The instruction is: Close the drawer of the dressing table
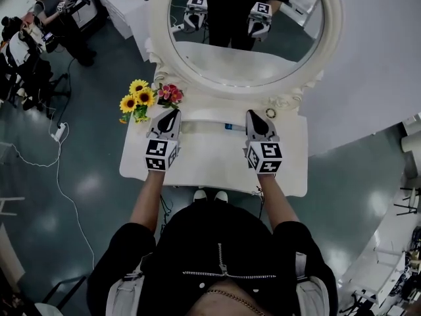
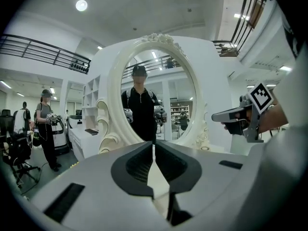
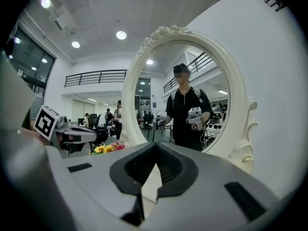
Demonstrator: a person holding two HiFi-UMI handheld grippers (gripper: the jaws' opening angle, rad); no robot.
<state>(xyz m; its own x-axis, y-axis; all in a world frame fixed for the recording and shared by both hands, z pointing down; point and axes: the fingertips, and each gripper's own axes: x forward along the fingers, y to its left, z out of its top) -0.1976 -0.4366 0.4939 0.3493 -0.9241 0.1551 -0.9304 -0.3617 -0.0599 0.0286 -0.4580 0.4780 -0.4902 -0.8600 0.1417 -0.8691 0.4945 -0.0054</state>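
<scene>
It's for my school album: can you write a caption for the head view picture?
Left gripper and right gripper, both shut, over a white dressing table with flowers, facing its oval mirror.

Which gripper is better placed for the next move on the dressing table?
Neither clearly: the left gripper and right gripper are both shut, side by side over the tabletop, pointing at the mirror.

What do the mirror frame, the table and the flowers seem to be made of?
Mirror frame: probably painted wood or moulded resin; glossy white with carved scrolls.
Table: probably painted board; smooth, flat, white top.
Flowers: yellow and pink; real or artificial cannot be told.
</scene>
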